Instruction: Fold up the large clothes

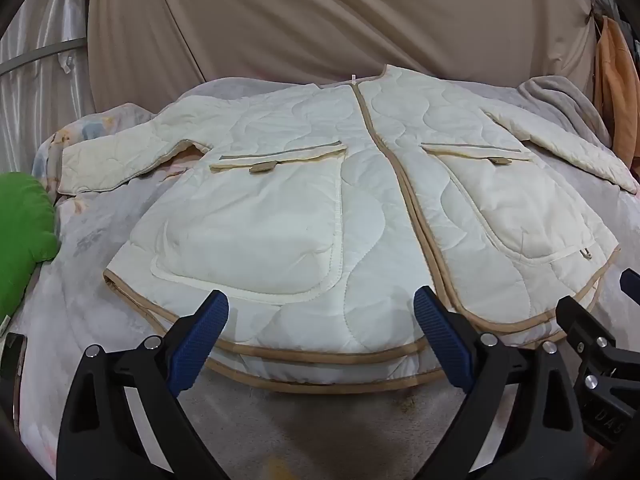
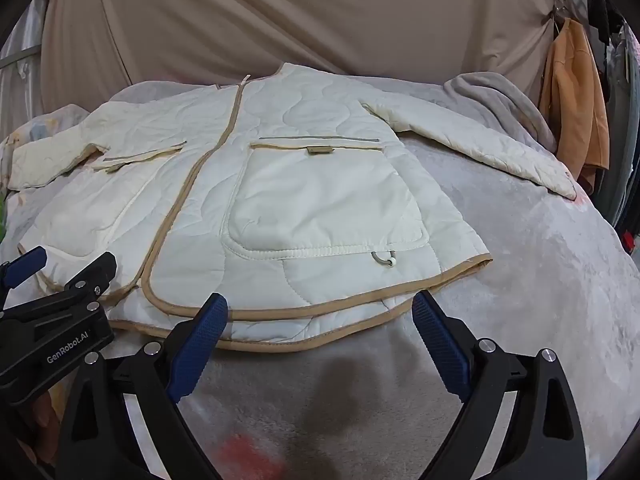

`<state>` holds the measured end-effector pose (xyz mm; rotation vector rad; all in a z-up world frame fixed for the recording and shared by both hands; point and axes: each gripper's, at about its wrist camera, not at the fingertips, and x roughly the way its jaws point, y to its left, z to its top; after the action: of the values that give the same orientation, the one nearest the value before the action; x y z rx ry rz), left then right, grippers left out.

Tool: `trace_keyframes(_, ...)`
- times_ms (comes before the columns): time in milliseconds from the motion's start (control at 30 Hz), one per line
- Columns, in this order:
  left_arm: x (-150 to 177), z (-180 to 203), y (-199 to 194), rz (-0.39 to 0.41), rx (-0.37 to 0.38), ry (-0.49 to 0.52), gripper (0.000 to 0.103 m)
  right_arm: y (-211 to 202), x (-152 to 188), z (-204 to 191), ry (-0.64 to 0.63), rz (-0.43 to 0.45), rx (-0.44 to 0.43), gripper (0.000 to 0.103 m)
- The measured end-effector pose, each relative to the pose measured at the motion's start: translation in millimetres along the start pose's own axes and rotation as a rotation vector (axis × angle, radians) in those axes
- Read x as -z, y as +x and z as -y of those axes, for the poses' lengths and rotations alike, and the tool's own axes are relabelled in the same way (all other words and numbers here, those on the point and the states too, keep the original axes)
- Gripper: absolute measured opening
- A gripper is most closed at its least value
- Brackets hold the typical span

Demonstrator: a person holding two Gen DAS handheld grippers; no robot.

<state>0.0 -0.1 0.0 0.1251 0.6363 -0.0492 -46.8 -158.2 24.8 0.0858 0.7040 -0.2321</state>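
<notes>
Left gripper hangs over the near hem of the jacket with its blue pads spread wide and nothing between them; no contact with the cloth can be confirmed. Right gripper is likewise spread and empty, just beside the left one, above the hem toward the bed's right side.

The jacket, cream, quilted and trimmed in tan binding, lies face up and zipped across the middle of the bed, collar toward the far edge, hem toward the near edge, both sleeves angled out to either side.

Judged handling: soft, padded and light, bulky rather than stiff. The smooth shell is likely slippery, and the padding will tend to spring a fold back open. The bound hem corners, the cuffs and the shoulder seams appear the firmest places to pinch; the patch pockets would only lift a single layer.

Surface: a pale fleece cover, soft and yielding, with a green cushion at the left edge and a grey blanket bunched at the far right corner. A beige curtain hangs behind; an orange garment hangs at right.
</notes>
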Motion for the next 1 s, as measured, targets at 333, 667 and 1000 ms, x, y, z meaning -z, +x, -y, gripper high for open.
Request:
trace_keyframes(333, 0.3, 0.3, -0.2, 0.004, -0.008, 0.004, 0.092, 0.2, 0.0, -1.3, -0.009, 0.001, 0.008, 0.091)
trace_keyframes(667, 1.2, -1.4, -2.0, 0.004, -0.011, 0.009, 0.092, 0.0, 0.0, -0.6, -0.008, -0.001, 0.006, 0.091)
trace_keyframes(1000, -0.8, 5.4, -1.0, 0.008, -0.02, 0.046, 0.092, 1.3, 1.0, -0.5, -0.013, 0.0, -0.002, 0.091)
